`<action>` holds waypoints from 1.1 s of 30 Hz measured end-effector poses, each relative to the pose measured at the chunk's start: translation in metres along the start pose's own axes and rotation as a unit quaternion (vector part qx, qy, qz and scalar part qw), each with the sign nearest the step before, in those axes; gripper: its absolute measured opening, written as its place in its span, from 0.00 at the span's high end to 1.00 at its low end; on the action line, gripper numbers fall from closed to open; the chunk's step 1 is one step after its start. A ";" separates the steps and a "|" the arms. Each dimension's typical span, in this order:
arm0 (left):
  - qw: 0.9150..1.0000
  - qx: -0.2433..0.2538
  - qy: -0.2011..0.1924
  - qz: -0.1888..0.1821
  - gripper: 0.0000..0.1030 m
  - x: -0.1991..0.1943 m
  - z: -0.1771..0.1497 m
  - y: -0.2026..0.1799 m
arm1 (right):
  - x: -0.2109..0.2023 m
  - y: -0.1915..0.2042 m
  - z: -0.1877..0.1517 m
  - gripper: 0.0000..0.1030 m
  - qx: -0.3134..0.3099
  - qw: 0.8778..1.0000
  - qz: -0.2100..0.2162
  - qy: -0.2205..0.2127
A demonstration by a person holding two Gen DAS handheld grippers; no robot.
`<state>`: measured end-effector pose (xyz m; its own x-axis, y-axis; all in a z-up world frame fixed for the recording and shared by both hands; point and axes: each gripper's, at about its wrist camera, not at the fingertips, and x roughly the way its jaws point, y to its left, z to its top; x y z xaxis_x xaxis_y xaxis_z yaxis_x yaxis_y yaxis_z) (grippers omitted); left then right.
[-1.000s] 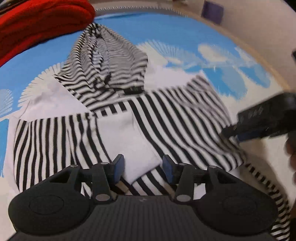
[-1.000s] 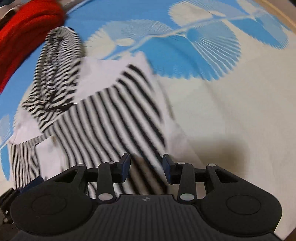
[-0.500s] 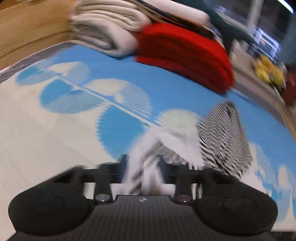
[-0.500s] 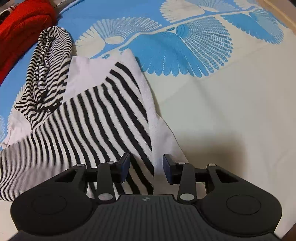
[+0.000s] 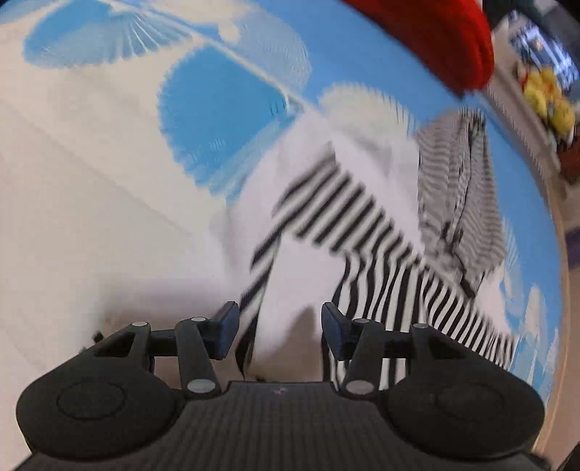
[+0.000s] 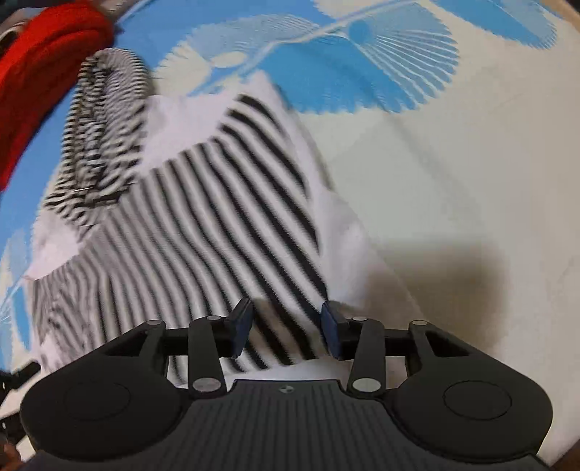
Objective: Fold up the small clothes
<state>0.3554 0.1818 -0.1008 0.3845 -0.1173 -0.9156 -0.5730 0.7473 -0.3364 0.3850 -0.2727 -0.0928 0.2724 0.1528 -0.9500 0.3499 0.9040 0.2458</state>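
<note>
A small black-and-white striped hooded top [image 5: 362, 217] lies spread on a blue and cream patterned sheet [image 5: 90, 181], blurred in the left wrist view, its hood [image 5: 456, 188] to the upper right. My left gripper [image 5: 281, 335] is open low over a white and striped edge of the top, and cloth shows in the gap without either pad pressing it. In the right wrist view the same top [image 6: 203, 217] fills the left half, hood [image 6: 105, 119] at upper left. My right gripper [image 6: 286, 331] stands open just above the striped hem.
A folded red cloth [image 5: 435, 32] lies beyond the hood, also seen as the red cloth [image 6: 43, 72] at the right wrist view's upper left. Yellow toys [image 5: 547, 101] sit off the sheet's far right edge. Bare sheet [image 6: 453, 181] stretches to the right of the top.
The left gripper's view has swung from above the top's body to one side edge, so the hood now sits at right. The right gripper has hardly moved.
</note>
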 end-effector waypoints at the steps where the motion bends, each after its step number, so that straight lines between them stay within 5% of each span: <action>1: 1.000 0.010 0.006 -0.001 0.51 0.004 -0.001 -0.003 | 0.002 -0.004 0.002 0.62 0.008 1.000 0.000 0.001; 2: 1.000 0.023 0.008 -0.002 0.59 0.006 -0.003 -0.007 | 0.002 -0.008 0.004 0.67 0.016 1.000 -0.002 -0.001; 3: 0.999 0.040 0.006 -0.007 0.85 0.007 -0.004 -0.010 | 0.001 -0.011 0.006 0.70 0.019 1.000 -0.013 -0.009; 4: 0.998 0.061 0.003 -0.012 0.97 0.005 -0.006 -0.016 | -0.001 -0.013 0.008 0.70 0.019 0.998 -0.048 -0.026; 8: 0.989 0.130 -0.066 0.001 0.97 -0.017 -0.007 -0.036 | -0.002 -0.044 0.018 0.63 0.084 0.990 -0.106 -0.044; 11: 0.987 0.119 -0.102 0.042 0.97 -0.030 -0.003 -0.033 | -0.016 -0.045 0.019 0.63 0.104 0.988 -0.084 -0.072; 15: 0.992 0.070 -0.082 0.061 0.94 -0.028 0.001 -0.016 | -0.033 -0.013 0.017 0.60 0.041 0.993 -0.022 -0.106; 18: 0.989 0.075 -0.102 0.072 0.70 -0.032 0.002 -0.017 | -0.027 0.010 0.008 0.56 0.003 0.997 0.026 -0.076; 21: 0.983 0.114 -0.136 0.054 0.69 -0.043 0.001 -0.029 | -0.010 0.014 0.001 0.56 0.017 0.999 0.036 -0.021; 24: 0.986 0.143 -0.084 0.021 0.69 -0.024 -0.004 -0.039 | 0.003 0.008 0.000 0.71 0.023 1.000 0.009 -0.001; 27: 0.990 0.135 0.016 0.026 0.68 0.015 -0.011 -0.032 | -0.008 0.009 0.003 0.67 0.024 0.999 0.005 -0.023; 30: 0.986 0.159 0.001 0.041 0.67 0.015 -0.015 -0.040 | -0.015 0.019 0.004 0.56 -0.027 0.999 -0.005 -0.046; 33: 0.984 0.170 -0.036 0.029 0.57 -0.001 -0.016 -0.050 | -0.009 0.021 0.005 0.56 -0.056 0.998 -0.012 -0.027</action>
<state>0.3725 0.1337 -0.0868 0.4156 -0.0305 -0.9090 -0.3257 0.9282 -0.1801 0.3946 -0.2568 -0.0783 0.3147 0.1115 -0.9426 0.2548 0.9467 0.1971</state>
